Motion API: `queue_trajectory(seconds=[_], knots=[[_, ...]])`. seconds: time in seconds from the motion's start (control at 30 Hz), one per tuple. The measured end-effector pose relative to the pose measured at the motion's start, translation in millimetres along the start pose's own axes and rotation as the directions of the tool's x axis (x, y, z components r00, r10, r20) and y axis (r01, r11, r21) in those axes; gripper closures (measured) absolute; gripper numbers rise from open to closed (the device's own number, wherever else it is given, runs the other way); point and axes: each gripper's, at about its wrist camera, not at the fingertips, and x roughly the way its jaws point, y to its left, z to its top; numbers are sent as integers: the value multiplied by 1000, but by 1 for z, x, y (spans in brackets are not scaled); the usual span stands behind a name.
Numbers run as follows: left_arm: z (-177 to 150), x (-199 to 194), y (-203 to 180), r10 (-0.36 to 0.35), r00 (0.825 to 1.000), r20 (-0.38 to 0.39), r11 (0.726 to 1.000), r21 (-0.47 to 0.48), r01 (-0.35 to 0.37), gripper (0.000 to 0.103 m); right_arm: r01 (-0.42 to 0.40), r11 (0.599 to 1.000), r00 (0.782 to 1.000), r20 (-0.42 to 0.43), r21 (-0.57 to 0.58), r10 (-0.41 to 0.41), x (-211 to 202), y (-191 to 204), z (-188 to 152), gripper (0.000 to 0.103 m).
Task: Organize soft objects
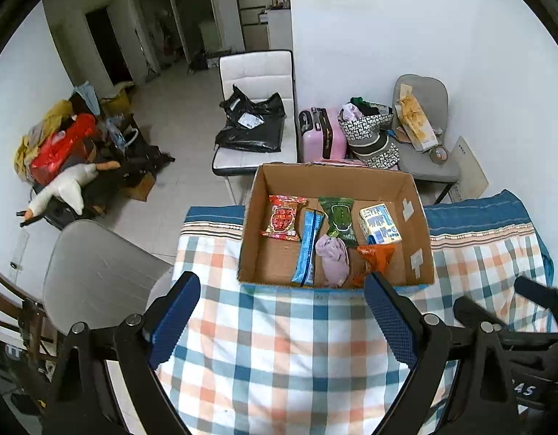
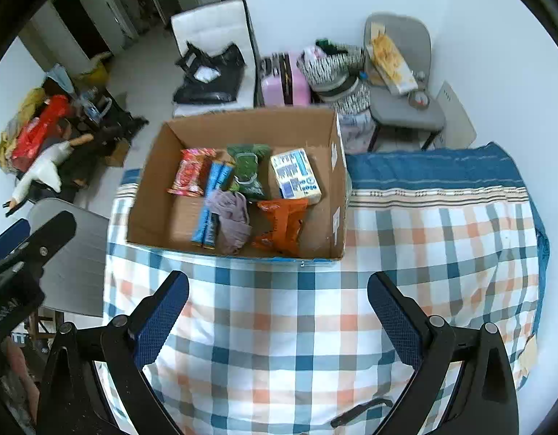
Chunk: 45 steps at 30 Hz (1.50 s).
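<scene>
An open cardboard box (image 1: 264, 185) (image 2: 152, 166) stands on the checked tablecloth (image 1: 279, 344) (image 2: 297, 326). Inside lie a red snack packet (image 1: 283, 217) (image 2: 188, 175), a blue packet (image 1: 308, 248) (image 2: 212, 203), a green packet (image 1: 338, 217) (image 2: 248, 170), a white and blue carton (image 1: 380, 224) (image 2: 295, 175), a lilac soft cloth (image 1: 333, 259) (image 2: 230, 223) and an orange packet (image 1: 373, 257) (image 2: 280, 224). My left gripper (image 1: 282, 311) is open and empty, above the cloth in front of the box. My right gripper (image 2: 277, 308) is open and empty, also in front of the box.
A grey chair (image 1: 98, 272) stands left of the table. Behind are a white chair with a black bag (image 1: 253, 123), a pink suitcase (image 1: 319, 134), patterned bags (image 1: 369, 134) and a grey chair with a paper bag (image 1: 420, 123). A pile with a plush goose (image 1: 69, 185) sits on the left.
</scene>
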Motion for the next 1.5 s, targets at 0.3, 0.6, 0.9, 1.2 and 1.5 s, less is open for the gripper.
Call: queue_trajectory(seconds=[0.3, 0.6, 0.9, 1.2, 1.5], knots=[[-12, -64, 10, -6, 997, 75, 999, -38, 9, 10, -2, 999, 995, 95, -38, 5, -77, 11, -25, 2], [-21, -117, 16, -3, 992, 129, 999, -45, 9, 10, -17, 999, 986, 165, -46, 24, -135, 11, -44, 2], [-29, -146, 15, -14, 986, 167, 999, -42, 21, 10, -22, 998, 974, 222, -56, 34, -187, 11, -70, 2], [-34, -150, 14, -14, 987, 162, 999, -41, 21, 10, 1, 999, 963, 268, -40, 10, -212, 0, -77, 2], [-36, -151, 14, -12, 987, 163, 999, -41, 19, 10, 7, 999, 962, 274, -37, 3, -219, -3, -77, 2]])
